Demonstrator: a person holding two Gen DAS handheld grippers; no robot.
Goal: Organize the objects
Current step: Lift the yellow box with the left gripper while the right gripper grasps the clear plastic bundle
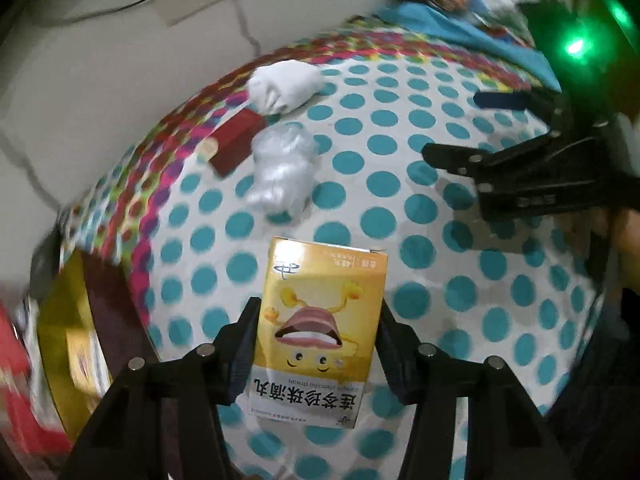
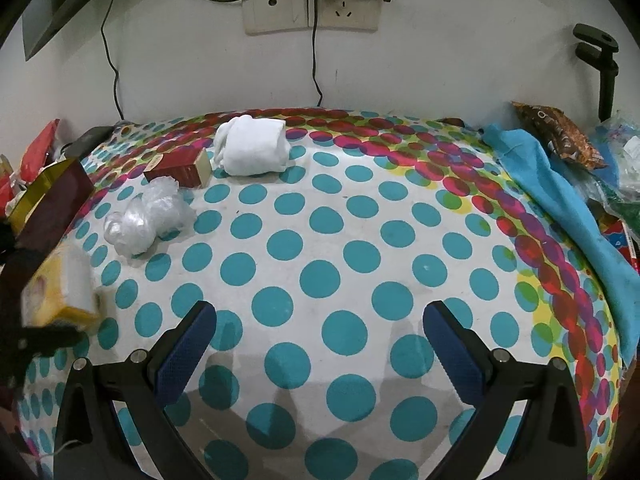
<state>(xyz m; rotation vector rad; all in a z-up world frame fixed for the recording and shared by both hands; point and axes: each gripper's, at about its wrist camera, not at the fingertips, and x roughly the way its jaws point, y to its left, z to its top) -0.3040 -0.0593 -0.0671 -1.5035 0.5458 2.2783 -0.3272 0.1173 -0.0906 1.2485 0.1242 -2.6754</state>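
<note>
A yellow medicine box (image 1: 320,332) with a cartoon face sits between the fingers of my left gripper (image 1: 319,312), whose pads press on its two long sides. The right wrist view shows that same box (image 2: 60,288), blurred, at the left edge over the dotted tablecloth (image 2: 320,272). My right gripper (image 2: 320,312) hangs open over bare cloth with nothing between its blue pads. It also appears at the right of the left wrist view (image 1: 464,128). Farther back lie a crumpled clear plastic wrap (image 2: 148,220), a dark red box (image 2: 180,168) and a rolled white cloth (image 2: 252,146).
An open gold and dark red container (image 2: 52,196) stands at the table's left edge. A blue cloth (image 2: 560,184), a brown snack bag (image 2: 556,132) and other clutter fill the right side. The wall with sockets and cables (image 2: 312,12) is just behind the table.
</note>
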